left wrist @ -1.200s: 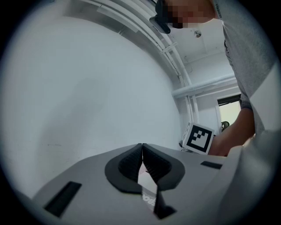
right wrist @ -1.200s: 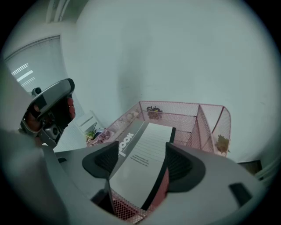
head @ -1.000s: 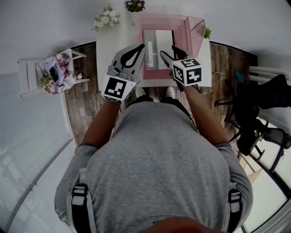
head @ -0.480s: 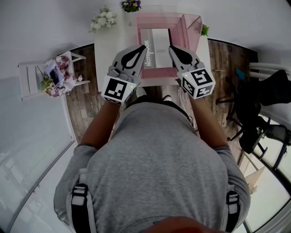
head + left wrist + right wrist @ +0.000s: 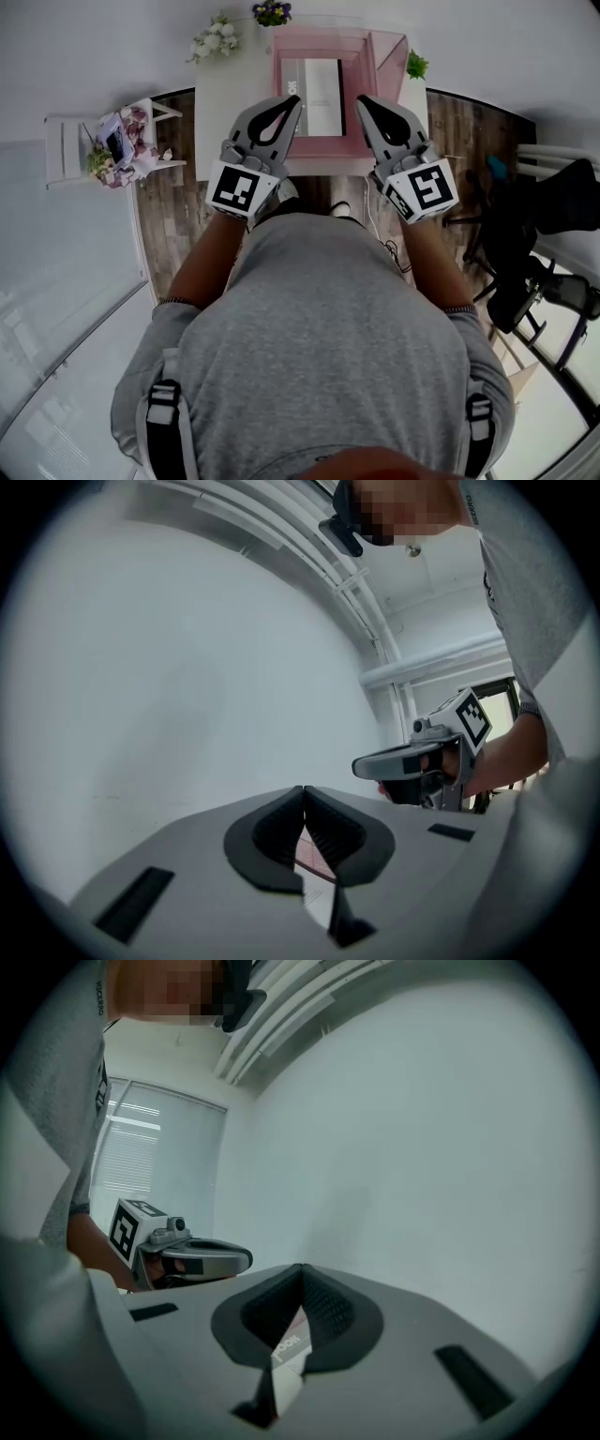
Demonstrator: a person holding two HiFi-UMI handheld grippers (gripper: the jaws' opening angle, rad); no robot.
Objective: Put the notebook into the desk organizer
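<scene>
The grey-and-white notebook lies flat inside the pink desk organizer on the white desk. My left gripper hovers over the organizer's near left corner, jaws shut and empty. My right gripper is over the near right corner, also shut with nothing in it. Both point upward at the white wall. In the left gripper view the left gripper has its pads together, and the right gripper shows beside it. Below the closed right gripper a sliver of the notebook shows.
White flowers, purple flowers and a small green plant stand at the desk's back edge. A white chair with clutter is at the left, a black office chair at the right, over wooden floor.
My right gripper has shut and drawn back from the notebook's right edge to the organizer's near corner. The notebook stays inside the organizer. The left gripper has barely shifted.
</scene>
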